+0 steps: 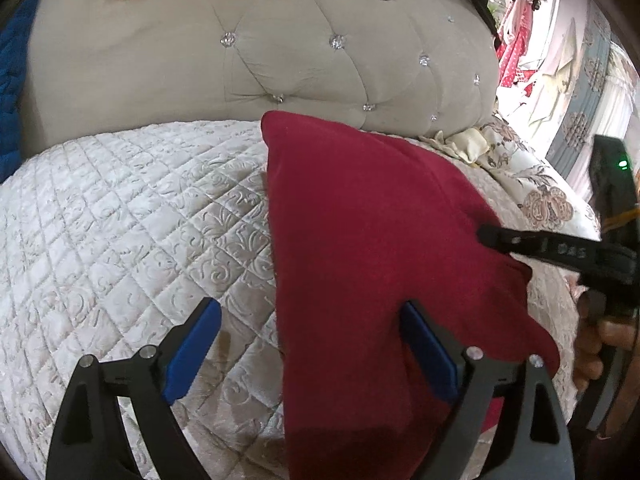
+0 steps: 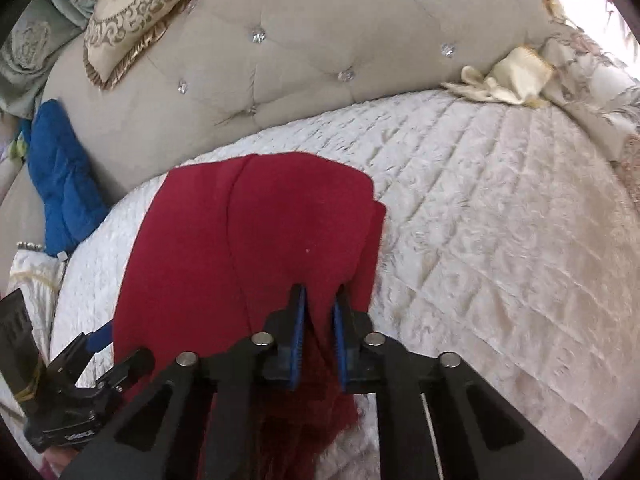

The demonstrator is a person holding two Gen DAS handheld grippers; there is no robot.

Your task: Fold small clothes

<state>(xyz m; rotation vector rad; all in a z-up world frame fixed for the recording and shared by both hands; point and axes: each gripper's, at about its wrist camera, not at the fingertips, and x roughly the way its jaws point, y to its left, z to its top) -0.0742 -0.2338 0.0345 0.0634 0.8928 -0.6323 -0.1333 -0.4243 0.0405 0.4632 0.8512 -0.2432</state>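
The red garment (image 1: 372, 240) is laid on the white quilted bedspread (image 1: 120, 208), in front of the tufted beige headboard (image 1: 280, 48). The left gripper (image 1: 310, 336) is held low over the left edge of the garment, and its blue pads (image 1: 192, 352) are spread wide, with nothing between them. The right gripper (image 2: 319, 320) is pointed toward the headboard, and its jaws are clenched on a fold of the garment at the near right side. A blue cloth (image 2: 60, 184) is seen beside the headboard.
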